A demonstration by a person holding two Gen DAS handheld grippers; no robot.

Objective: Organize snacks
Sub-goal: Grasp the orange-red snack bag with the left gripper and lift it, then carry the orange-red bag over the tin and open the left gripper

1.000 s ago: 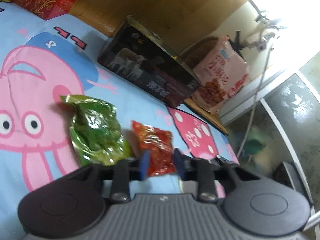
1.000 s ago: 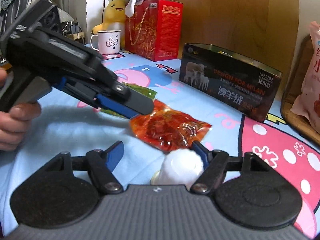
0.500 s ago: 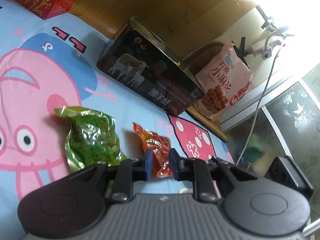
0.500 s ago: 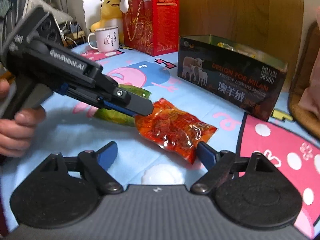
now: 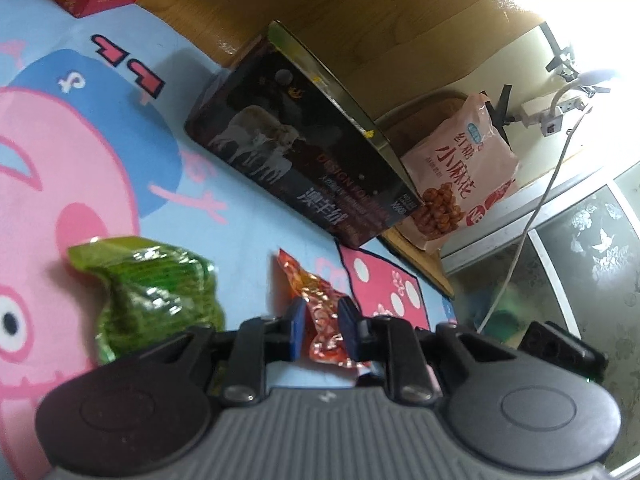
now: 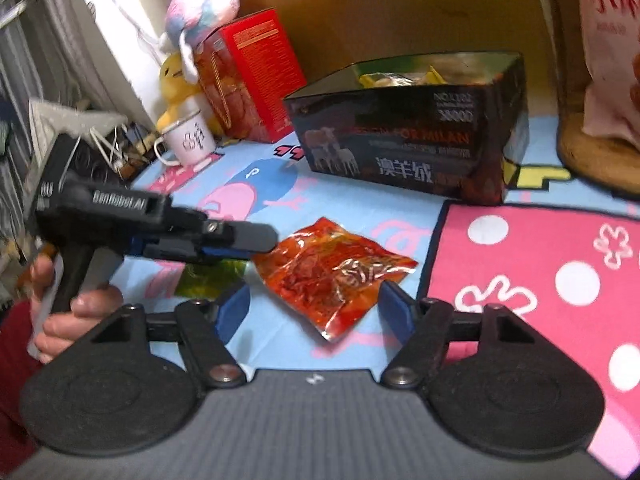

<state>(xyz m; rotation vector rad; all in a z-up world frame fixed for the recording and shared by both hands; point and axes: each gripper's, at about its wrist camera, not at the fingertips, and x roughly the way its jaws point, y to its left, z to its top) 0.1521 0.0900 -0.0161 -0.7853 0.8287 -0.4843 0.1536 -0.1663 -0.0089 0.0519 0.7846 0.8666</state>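
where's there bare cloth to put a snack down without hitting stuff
Free: the pink spotted patch right of the red packet, and the blue cloth between that packet and the dark box. Crowded: the far left corner, with mug, red box and plush toys.

Both low wrist views share the red packet (image 5: 325,320).

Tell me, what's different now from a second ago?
The left gripper has closed its fingers on the crinkly red snack packet and holds its edge. The right gripper has just been closing a little, nothing gripped; the small white thing seen by it earlier is out of view. The shiny green snack packet and the dark open cardboard box stayed put.
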